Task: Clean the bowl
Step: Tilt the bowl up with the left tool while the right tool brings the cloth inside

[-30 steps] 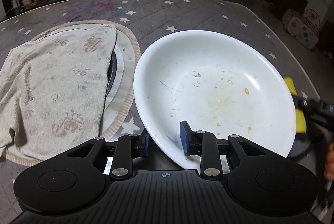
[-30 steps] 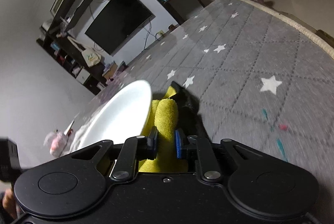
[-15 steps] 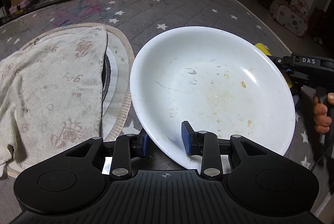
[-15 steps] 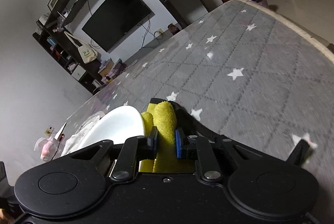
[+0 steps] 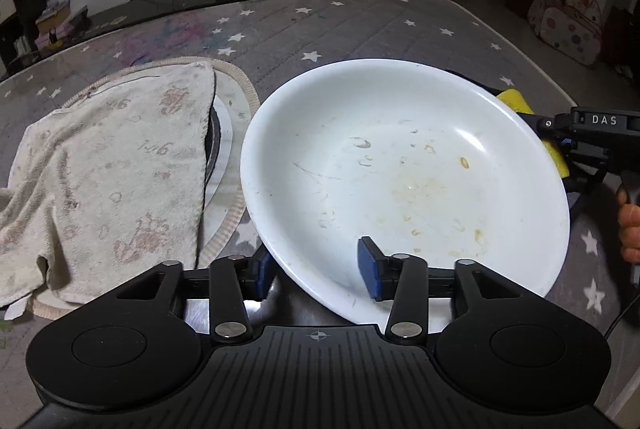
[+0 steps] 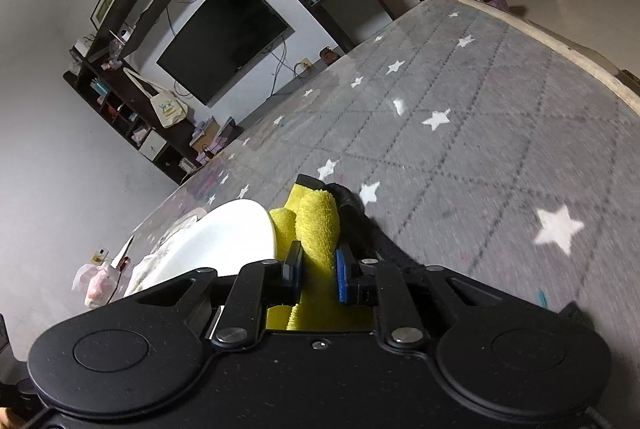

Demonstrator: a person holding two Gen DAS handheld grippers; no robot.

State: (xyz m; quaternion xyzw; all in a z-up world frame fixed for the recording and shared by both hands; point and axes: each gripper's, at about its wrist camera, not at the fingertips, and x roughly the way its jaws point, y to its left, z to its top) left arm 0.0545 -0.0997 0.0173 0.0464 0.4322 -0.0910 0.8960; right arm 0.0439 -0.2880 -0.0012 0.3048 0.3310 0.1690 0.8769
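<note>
A wide white bowl (image 5: 404,169) with dried food specks is tilted up off the grey star-patterned mat. My left gripper (image 5: 316,271) is shut on the bowl's near rim, one pad inside and one beneath. My right gripper (image 6: 318,269) is shut on a yellow cloth (image 6: 316,225) with a dark backing, just past the bowl's right rim. The bowl's rim shows in the right wrist view (image 6: 224,233). The yellow cloth (image 5: 516,101) and the right gripper's body show at the bowl's right edge in the left wrist view.
A stained beige towel (image 5: 104,173) lies over a round woven mat (image 5: 236,85) left of the bowl. The grey star mat (image 6: 480,133) stretches far and right, ending at a pale edge (image 6: 576,49). A TV, shelves and a red stool stand beyond.
The right gripper with the yellow cloth has risen from low beside the bowl's right rim to level with its upper right edge. The left gripper keeps its hold on the bowl.
</note>
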